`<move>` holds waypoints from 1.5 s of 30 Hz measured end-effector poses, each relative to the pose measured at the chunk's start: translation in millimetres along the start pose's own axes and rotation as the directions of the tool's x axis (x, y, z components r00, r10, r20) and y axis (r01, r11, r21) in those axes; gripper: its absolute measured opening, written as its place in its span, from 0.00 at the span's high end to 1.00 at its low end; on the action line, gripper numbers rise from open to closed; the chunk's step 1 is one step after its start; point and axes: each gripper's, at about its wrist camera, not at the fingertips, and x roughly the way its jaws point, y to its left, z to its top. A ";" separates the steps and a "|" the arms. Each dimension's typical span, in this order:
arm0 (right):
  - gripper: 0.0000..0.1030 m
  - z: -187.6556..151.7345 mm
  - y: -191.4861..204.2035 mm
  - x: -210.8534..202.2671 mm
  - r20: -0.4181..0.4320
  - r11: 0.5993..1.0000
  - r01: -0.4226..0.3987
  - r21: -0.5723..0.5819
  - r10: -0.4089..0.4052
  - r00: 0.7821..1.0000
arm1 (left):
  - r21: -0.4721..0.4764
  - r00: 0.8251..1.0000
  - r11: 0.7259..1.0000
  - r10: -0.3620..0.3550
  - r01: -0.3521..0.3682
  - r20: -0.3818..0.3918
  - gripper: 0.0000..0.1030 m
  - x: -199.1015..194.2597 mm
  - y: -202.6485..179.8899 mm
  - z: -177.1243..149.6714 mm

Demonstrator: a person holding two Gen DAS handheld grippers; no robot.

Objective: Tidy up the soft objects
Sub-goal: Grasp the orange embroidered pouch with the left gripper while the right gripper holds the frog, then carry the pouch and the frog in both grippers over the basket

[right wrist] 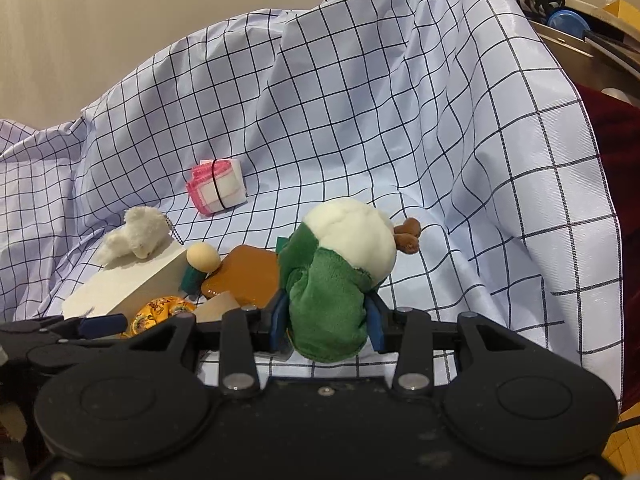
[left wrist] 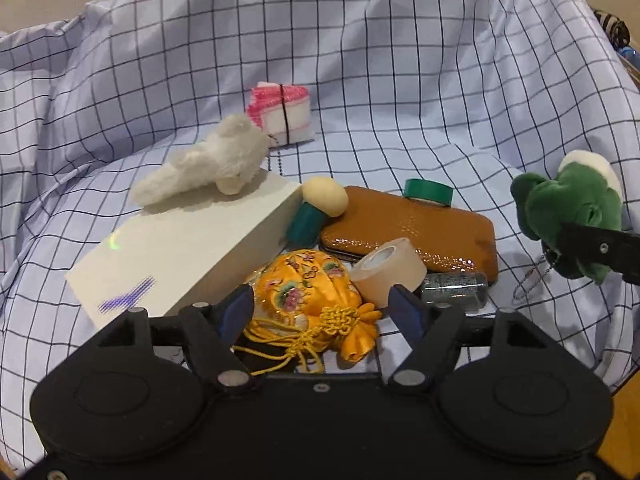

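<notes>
A yellow embroidered drawstring pouch point(left wrist: 308, 288) lies on the checked cloth between the fingers of my left gripper point(left wrist: 322, 306), whose jaws stand apart and open around it. My right gripper point(right wrist: 328, 320) is shut on a green and cream plush toy point(right wrist: 332, 280), held off to the right of the pile; the left wrist view shows the same plush toy point(left wrist: 568, 204) there. A white fluffy plush point(left wrist: 208, 164) rests on a white box point(left wrist: 180, 248). Behind them sits a pink and white folded cloth bundle point(left wrist: 280, 114) tied with a black band.
Hard items crowd the pouch: a brown glossy case point(left wrist: 420, 232), a clear tape roll point(left wrist: 388, 270), a green tape roll point(left wrist: 428, 191), a small doll with a cream head point(left wrist: 320, 208) and a glitter bottle point(left wrist: 456, 292). The checked cloth point(left wrist: 360, 80) rises steeply behind. A metal bin point(right wrist: 580, 40) stands at the far right.
</notes>
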 end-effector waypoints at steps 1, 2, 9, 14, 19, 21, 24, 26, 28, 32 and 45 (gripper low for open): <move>0.62 0.0 0.2 0.3 -0.001 1.000 -0.003 0.001 0.003 1.000 | 0.007 1.000 1.000 0.007 -0.007 -0.001 0.25 0.2 -0.2 -2.0; 0.62 0.0 0.1 0.6 -0.002 1.000 -0.007 0.001 0.007 1.000 | 0.018 1.000 1.000 0.016 -0.016 -0.006 0.22 1.7 -1.0 -3.5; 0.62 -0.9 3.7 5.5 -0.015 1.000 -0.028 -0.005 0.027 1.000 | -0.021 0.998 1.000 0.017 -0.019 -0.063 0.22 25.9 3.7 -1.1; 0.62 -1.9 3.1 9.1 -0.024 1.000 -0.024 -0.002 0.024 0.999 | -0.017 0.998 1.000 0.002 -0.003 -0.066 0.29 30.1 8.6 -2.3; 0.62 -2.5 5.7 11.5 -0.028 1.000 -0.023 -0.001 0.022 0.999 | -0.056 0.999 0.998 -0.005 0.002 -0.052 0.39 27.5 16.5 -1.3; 0.62 -2.4 5.9 10.7 -0.026 1.000 -0.024 0.000 0.024 0.999 | -0.075 0.999 0.997 -0.014 0.011 -0.044 0.40 23.9 18.5 0.3; 0.62 -2.1 5.8 9.5 -0.022 1.000 -0.022 0.007 0.022 1.000 | -0.066 1.000 0.998 -0.011 0.010 -0.009 0.40 14.4 17.2 4.4; 0.62 -1.8 5.1 8.0 -0.017 1.000 -0.022 0.010 0.023 1.000 | -0.060 1.000 0.998 -0.011 0.012 0.017 0.40 6.8 16.6 9.5; 0.62 -1.2 6.4 4.8 -0.009 1.000 -0.022 0.011 0.022 1.000 | -0.065 0.999 0.998 -0.020 0.022 0.042 0.40 -3.2 19.1 14.9; 0.62 0.1 11.5 -5.9 0.014 1.000 -0.026 -0.003 0.026 1.000 | -0.086 0.996 0.996 -0.023 0.030 0.086 0.40 -25.5 24.5 25.4; 0.62 -18.1 44.6 -75.9 0.069 0.992 -0.097 -0.077 0.103 0.992 | -0.165 0.997 0.986 0.016 -0.004 0.073 0.39 -108.1 47.8 2.5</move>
